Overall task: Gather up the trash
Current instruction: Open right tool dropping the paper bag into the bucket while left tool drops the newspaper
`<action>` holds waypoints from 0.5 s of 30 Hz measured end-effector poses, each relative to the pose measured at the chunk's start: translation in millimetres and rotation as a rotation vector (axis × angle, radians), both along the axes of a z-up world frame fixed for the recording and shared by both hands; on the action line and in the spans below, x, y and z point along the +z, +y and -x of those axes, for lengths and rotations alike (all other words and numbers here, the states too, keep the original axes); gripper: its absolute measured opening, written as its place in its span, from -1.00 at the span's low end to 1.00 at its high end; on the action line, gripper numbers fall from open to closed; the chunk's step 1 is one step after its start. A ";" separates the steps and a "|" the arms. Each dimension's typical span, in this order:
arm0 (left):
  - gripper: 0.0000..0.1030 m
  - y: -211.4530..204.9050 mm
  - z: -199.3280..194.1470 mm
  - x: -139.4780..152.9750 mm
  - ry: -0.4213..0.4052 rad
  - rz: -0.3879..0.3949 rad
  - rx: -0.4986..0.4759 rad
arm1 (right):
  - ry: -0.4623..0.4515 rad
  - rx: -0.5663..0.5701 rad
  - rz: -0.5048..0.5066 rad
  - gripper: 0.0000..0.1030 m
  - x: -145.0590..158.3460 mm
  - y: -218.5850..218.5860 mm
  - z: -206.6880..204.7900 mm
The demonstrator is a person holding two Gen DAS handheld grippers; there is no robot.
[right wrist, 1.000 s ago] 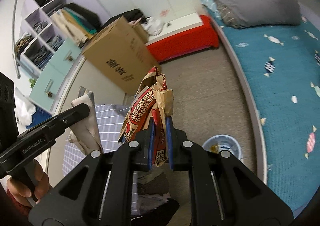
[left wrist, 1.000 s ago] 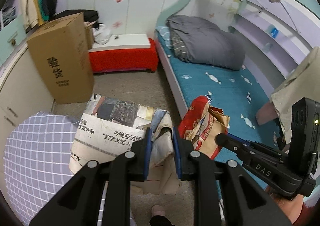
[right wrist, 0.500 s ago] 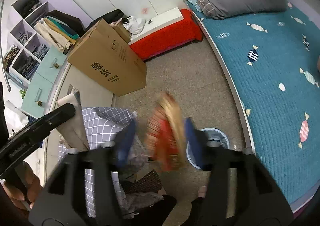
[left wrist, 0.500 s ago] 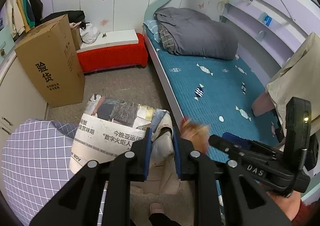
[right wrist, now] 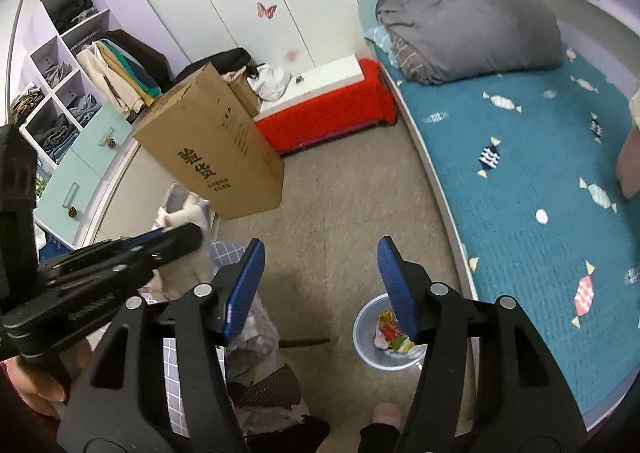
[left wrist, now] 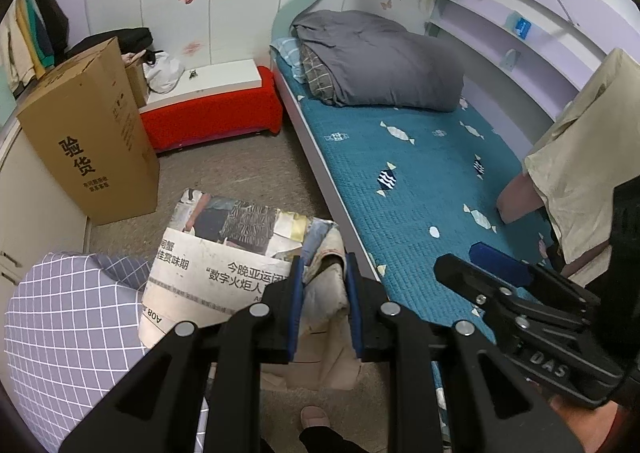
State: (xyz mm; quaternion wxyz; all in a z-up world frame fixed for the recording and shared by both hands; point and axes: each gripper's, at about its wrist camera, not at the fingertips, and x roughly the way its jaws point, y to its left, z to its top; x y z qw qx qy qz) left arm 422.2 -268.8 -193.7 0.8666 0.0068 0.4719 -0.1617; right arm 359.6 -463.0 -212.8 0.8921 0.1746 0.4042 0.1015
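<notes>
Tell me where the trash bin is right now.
The trash bin sits on the floor beside the bed's edge, low in the right wrist view, partly hidden behind the right claw's right-hand finger; wrappers lie inside it.

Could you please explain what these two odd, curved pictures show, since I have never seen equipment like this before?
There is no robot here: a person holds a hand-operated two-finger gripper in each hand, and each carries a wide-angle camera looking along its fingers, hence the curved edges.

One picture comes from the left gripper. It is shut on a folded newspaper, and the right gripper shows at its side.

The other comes from the right gripper. Its jaws are opening with nothing between them. Below it on the floor stands a small bin with colourful wrappers inside.

The room holds a bed with a grey quilt, a cardboard box and a red bench.
</notes>
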 end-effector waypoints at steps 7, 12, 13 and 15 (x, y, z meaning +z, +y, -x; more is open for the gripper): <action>-0.62 -24.2 1.2 0.4 -0.006 0.004 -0.051 | -0.041 -0.041 0.015 0.20 9.7 -13.3 9.0; -0.62 -35.9 0.5 1.7 -0.014 0.008 -0.072 | -0.065 -0.066 0.021 0.27 15.7 -21.1 14.1; -0.62 -36.8 0.0 2.1 -0.015 0.011 -0.075 | -0.069 -0.070 0.019 0.27 16.6 -20.6 15.1; -0.61 -39.6 -1.4 3.6 -0.019 0.016 -0.081 | -0.077 -0.076 0.020 0.28 18.4 -22.9 15.4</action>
